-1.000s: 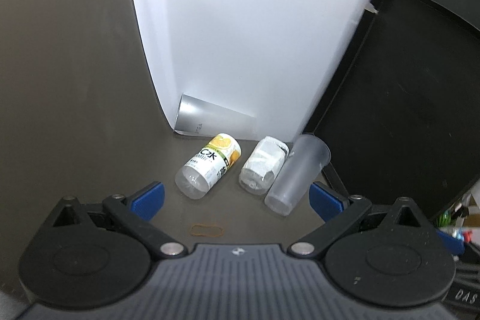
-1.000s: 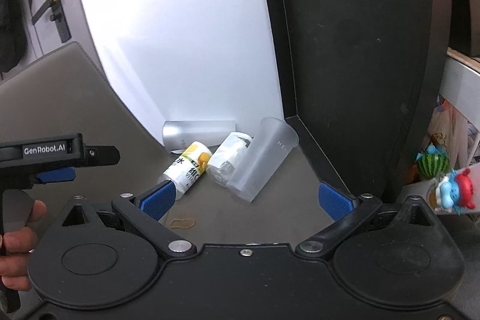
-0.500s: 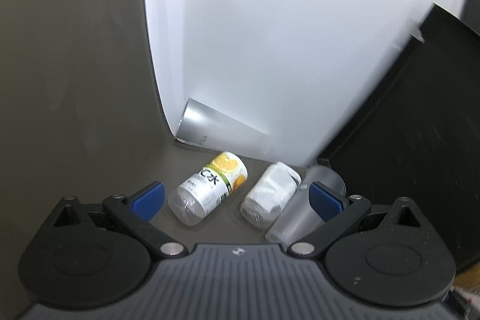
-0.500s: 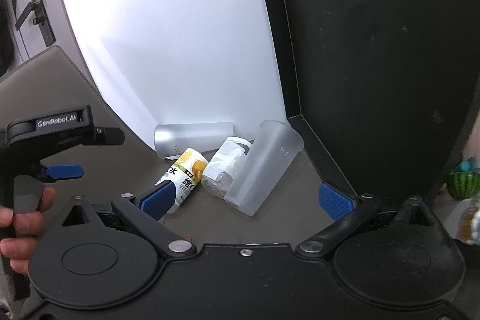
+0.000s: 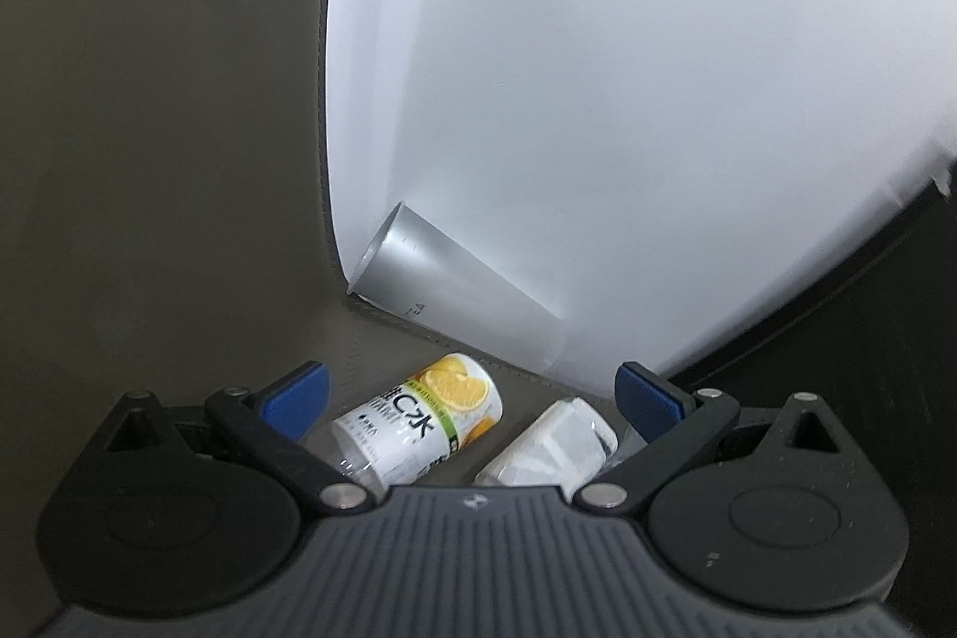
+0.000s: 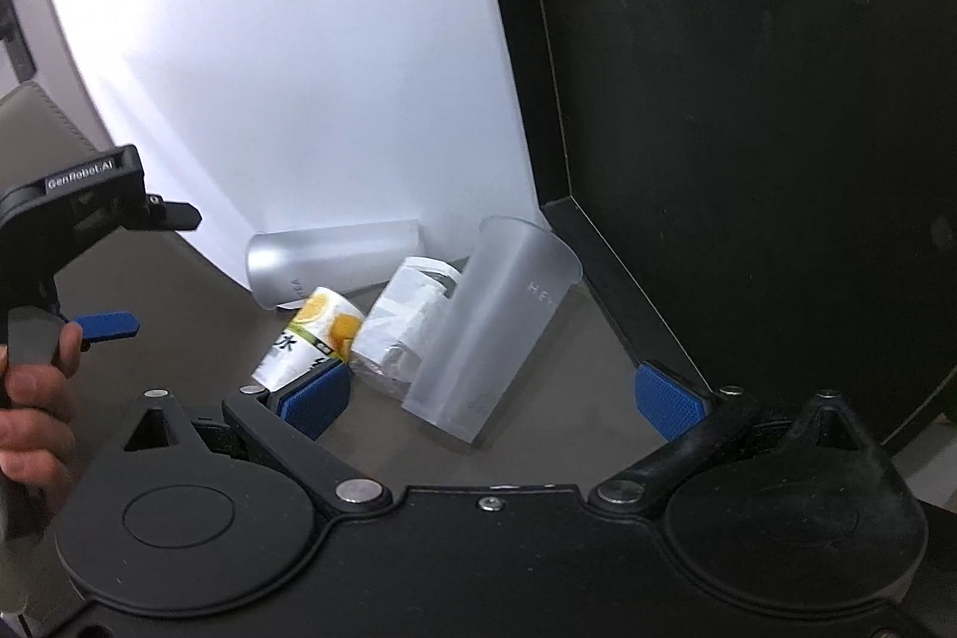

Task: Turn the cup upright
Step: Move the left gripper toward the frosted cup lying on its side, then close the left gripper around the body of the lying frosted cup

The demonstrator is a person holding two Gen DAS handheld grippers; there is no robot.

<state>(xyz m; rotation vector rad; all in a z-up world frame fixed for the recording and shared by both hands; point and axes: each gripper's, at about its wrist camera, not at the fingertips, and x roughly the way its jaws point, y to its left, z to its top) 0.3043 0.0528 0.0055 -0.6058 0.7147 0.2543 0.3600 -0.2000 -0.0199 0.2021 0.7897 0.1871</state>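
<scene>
A frosted clear cup (image 6: 493, 324) lies tilted on the grey table, its base toward me, leaning on a white-wrapped bottle (image 6: 407, 327). My right gripper (image 6: 493, 399) is open, its blue pads on either side of the cup's base and just short of it. A second frosted cup (image 5: 454, 282) lies on its side against the white backdrop; it also shows in the right wrist view (image 6: 335, 261). My left gripper (image 5: 472, 396) is open and empty, above a lemon-label bottle (image 5: 427, 420). It shows at the left of the right wrist view (image 6: 107, 327), held by a hand.
The lemon-label bottle (image 6: 308, 339) lies between the two cups. A black panel (image 6: 747, 100) stands close on the right and a white backdrop (image 5: 598, 100) behind. Grey table (image 6: 568, 399) lies in front of the cup.
Both grippers have moved forward toward the objects. The left view has tilted up, and the tilted cup has dropped out of it. The right gripper's pads now flank the cup's base.
</scene>
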